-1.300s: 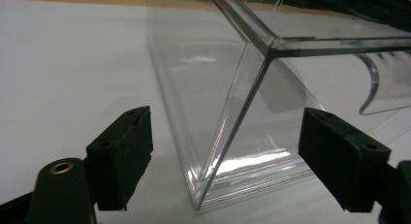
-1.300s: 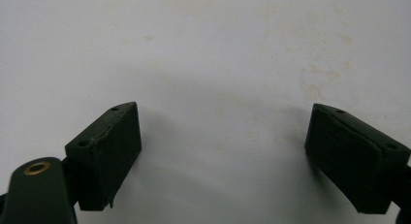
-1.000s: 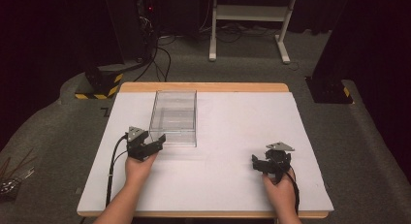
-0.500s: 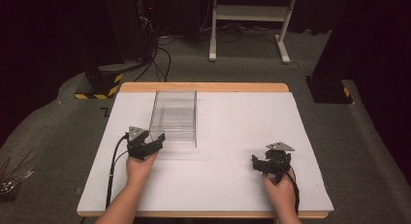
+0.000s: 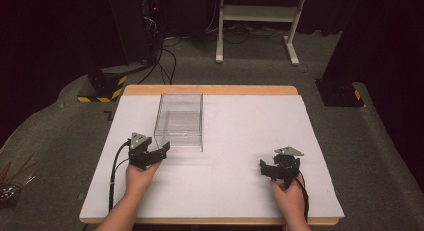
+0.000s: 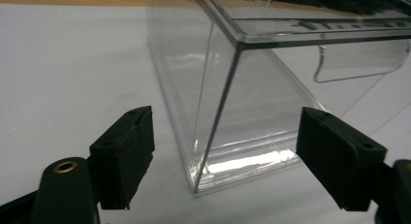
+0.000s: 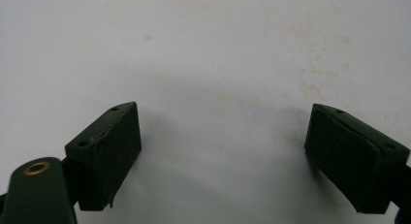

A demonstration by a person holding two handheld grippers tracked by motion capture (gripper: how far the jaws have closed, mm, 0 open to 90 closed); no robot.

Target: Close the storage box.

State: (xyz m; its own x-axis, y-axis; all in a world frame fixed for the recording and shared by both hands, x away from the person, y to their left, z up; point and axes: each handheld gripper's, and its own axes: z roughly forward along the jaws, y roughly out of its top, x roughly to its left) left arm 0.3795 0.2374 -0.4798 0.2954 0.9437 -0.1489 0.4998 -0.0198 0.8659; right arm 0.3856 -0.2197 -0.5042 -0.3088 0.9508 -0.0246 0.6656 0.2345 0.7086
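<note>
– Where's the clear box [image 5: 179,122] sitting?

– On the white table [image 5: 240,131], left of centre, its long side running away from the person. It looks empty, though through clear plastic I can't be sure.

– And the left gripper [image 5: 156,152]?

– Just at the box's near left corner, jaws spread wide with that corner between them, not touching it as far as I can see.

– The right gripper [image 5: 266,169]?

– Well apart from the box, low over bare table at the near right, jaws spread too, nothing between them.
</note>
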